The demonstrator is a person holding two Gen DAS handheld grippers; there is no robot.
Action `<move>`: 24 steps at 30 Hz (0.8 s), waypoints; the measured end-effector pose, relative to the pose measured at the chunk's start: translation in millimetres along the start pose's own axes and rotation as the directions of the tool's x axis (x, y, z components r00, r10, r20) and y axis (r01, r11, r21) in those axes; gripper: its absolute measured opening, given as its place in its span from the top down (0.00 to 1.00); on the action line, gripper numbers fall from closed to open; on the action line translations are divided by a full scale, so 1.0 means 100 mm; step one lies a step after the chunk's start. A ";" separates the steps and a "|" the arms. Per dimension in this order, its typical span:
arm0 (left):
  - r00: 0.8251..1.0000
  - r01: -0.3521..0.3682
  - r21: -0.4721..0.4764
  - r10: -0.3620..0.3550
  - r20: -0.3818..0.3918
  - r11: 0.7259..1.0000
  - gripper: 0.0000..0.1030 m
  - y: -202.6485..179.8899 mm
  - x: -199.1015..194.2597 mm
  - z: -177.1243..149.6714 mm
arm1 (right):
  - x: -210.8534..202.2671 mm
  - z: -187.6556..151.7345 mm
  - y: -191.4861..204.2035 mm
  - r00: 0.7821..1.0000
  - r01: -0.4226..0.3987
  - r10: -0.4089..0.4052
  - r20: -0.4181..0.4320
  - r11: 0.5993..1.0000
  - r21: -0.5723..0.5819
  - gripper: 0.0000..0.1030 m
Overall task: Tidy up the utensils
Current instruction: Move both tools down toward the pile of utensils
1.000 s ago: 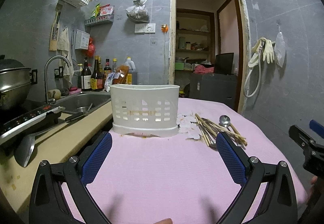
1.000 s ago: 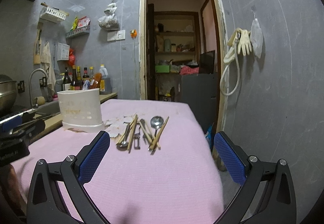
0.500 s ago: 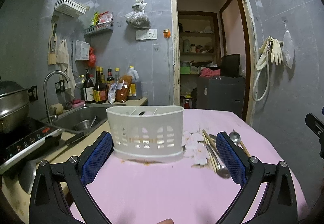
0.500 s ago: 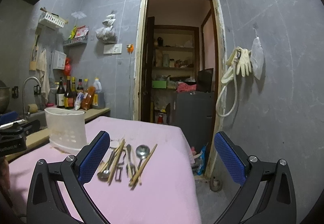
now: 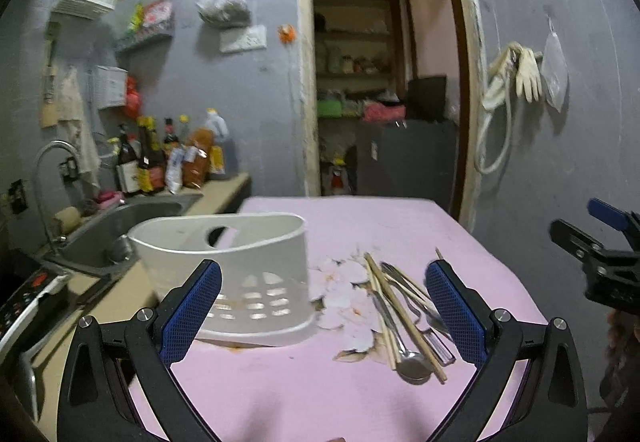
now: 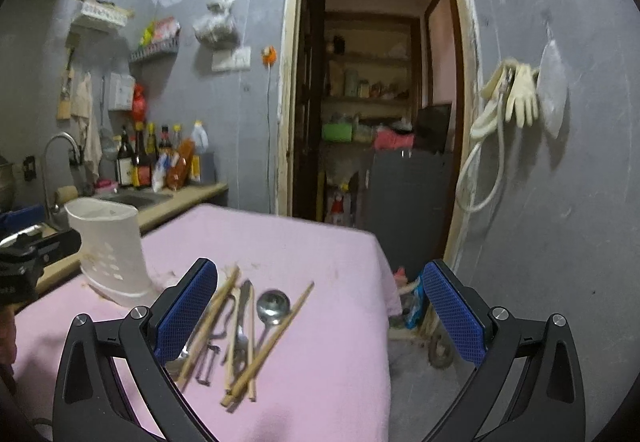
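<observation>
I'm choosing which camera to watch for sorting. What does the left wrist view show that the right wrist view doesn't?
Only the left wrist view looks into the white utensil holder from above, showing its oval cutout and the flower print beside it. Only the right shows the floor past the pink table edge. Both show the chopsticks, spoon and both open hand-held grippers.

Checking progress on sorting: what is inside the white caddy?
Nothing shows above the caddy's rim, and only its back wall with an oval hole shows inside. The front wall covers the bottom. The utensils lie on the cloth beside it.

Left gripper (image 5: pixel 322 306), right gripper (image 6: pixel 320 308): wide apart, unladen.
</observation>
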State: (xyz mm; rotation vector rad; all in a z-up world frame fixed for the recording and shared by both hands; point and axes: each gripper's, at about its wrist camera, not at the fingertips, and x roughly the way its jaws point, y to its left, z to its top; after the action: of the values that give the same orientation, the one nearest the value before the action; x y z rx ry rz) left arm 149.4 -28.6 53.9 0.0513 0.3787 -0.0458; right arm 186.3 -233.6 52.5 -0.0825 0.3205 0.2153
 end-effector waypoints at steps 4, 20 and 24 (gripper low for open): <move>0.996 0.046 0.035 -0.044 -0.071 0.998 0.02 -0.15 0.24 -0.05 | 0.27 -0.05 -0.09 0.996 -0.035 0.034 -0.081 0.999 -0.011 0.00; 0.895 0.236 0.015 -0.211 -0.393 0.972 0.57 -0.42 1.15 -0.30 | 1.08 -0.33 -0.17 0.871 -0.256 0.258 -0.418 0.965 0.060 0.51; 0.853 0.245 -0.041 -0.236 -0.465 0.969 0.70 -0.37 1.37 -0.39 | 1.22 -0.34 -0.11 0.841 -0.296 0.294 -0.455 0.953 0.070 0.53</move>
State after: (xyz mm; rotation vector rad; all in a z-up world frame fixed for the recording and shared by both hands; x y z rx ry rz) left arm 260.0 -68.3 -34.3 0.0337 0.8700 -0.2907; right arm 291.6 -223.9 -18.1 -0.0869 0.8132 0.5075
